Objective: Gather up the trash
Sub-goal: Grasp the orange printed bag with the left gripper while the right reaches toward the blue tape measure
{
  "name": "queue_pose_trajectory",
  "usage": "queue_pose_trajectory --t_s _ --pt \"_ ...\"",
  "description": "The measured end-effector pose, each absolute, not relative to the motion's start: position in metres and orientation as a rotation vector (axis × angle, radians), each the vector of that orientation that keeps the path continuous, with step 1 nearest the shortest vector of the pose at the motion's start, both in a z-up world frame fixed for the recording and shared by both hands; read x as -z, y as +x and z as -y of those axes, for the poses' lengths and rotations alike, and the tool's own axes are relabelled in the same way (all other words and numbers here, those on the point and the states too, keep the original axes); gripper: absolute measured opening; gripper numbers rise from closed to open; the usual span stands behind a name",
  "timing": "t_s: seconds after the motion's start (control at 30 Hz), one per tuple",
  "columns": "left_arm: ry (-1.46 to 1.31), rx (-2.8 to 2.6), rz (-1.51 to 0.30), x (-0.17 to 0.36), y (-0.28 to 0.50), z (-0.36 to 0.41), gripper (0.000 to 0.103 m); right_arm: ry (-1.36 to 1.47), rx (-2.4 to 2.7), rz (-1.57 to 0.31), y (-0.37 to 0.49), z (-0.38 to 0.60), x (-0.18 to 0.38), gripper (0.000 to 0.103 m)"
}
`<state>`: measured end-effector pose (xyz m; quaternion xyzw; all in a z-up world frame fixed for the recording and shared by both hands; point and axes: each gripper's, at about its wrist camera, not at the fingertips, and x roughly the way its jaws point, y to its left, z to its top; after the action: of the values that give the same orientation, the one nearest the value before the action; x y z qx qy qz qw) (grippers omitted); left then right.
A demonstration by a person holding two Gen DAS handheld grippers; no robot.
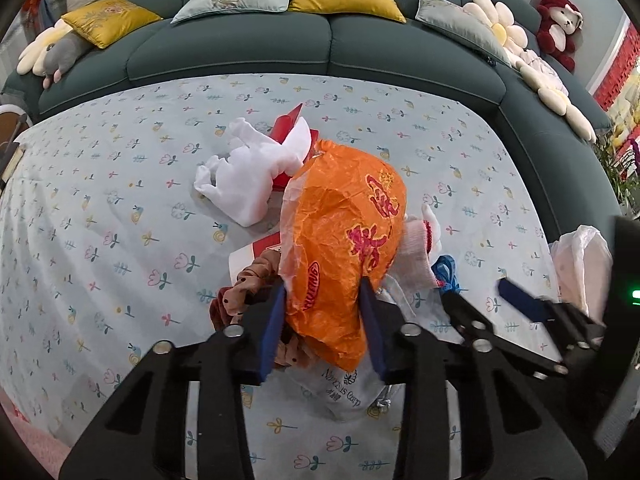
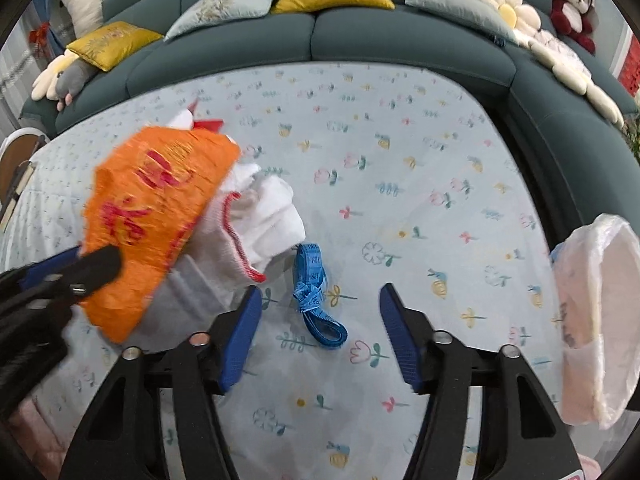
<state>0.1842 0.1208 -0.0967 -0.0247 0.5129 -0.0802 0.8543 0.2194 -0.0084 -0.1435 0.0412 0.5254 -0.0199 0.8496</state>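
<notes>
Room: teal sofa [image 1: 240, 52] with yellow and grey cushions wraps the back, and a table under a flowery tablecloth [image 1: 100, 220] fills the front of both views.

Clutter: white crumpled tissue [image 1: 244, 176] over a red box [image 1: 290, 128], a brown cloth thing [image 1: 240, 296], a pinkish-white knit glove [image 2: 240, 232], a blue tape measure [image 2: 312, 292]. Not all of it reads as trash, honestly.

Trash item: orange crinkly wrapper [image 1: 344, 248] with red characters, sitting in the middle of the pile, apparently raised off the cloth.

Left gripper [image 1: 324, 320]: jaws pinched onto the wrapper's lower edge, blue pads on either side of it.

Right gripper [image 2: 320, 320]: jaws spread wide, nothing between them, hovering over the tape measure.

Bin: white plastic bag [image 2: 600, 312] lining a bin at the right edge of the table, mouth open.

How it'll handle: my guess is featherweight, thin film, floppy and slick. It'll crumple rather than hold shape, nothing to break.

Where to grab: a bunched fold near an edge beats a flat stretch, since a single layer could slide out. The current hold on the gathered bottom looks decent.

Watch out: it may snag or drag the glove and tissue touching it.
</notes>
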Motion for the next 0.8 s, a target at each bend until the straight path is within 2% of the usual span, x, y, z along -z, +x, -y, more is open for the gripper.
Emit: queue_pose_trajectory --t_s 0.1,0.27,0.57,0.63,0.8 --pt "-0.056 0.171 -1.074 0.094 0.185 -0.122 0.030 0.106 0.028 -1.156 0.223 0.010 0.159 0.026" --pt "-0.062 0.164 -1.055 0.084 0.182 -0.121 0.027 0.127 0.019 -1.166 0.217 0.015 0.163 0.012" --pt "-0.054 0.195 -0.987 0.049 0.171 -0.099 0.026 0.170 0.022 -1.064 0.195 0.035 0.117 0.009" --pt "-0.051 0.210 -0.968 0.039 0.167 -0.090 0.026 0.172 0.023 -1.030 0.187 0.041 0.100 0.000" --pt "-0.039 0.248 -0.937 0.019 0.156 -0.066 0.026 0.183 0.026 -0.955 0.171 0.060 0.065 0.000"
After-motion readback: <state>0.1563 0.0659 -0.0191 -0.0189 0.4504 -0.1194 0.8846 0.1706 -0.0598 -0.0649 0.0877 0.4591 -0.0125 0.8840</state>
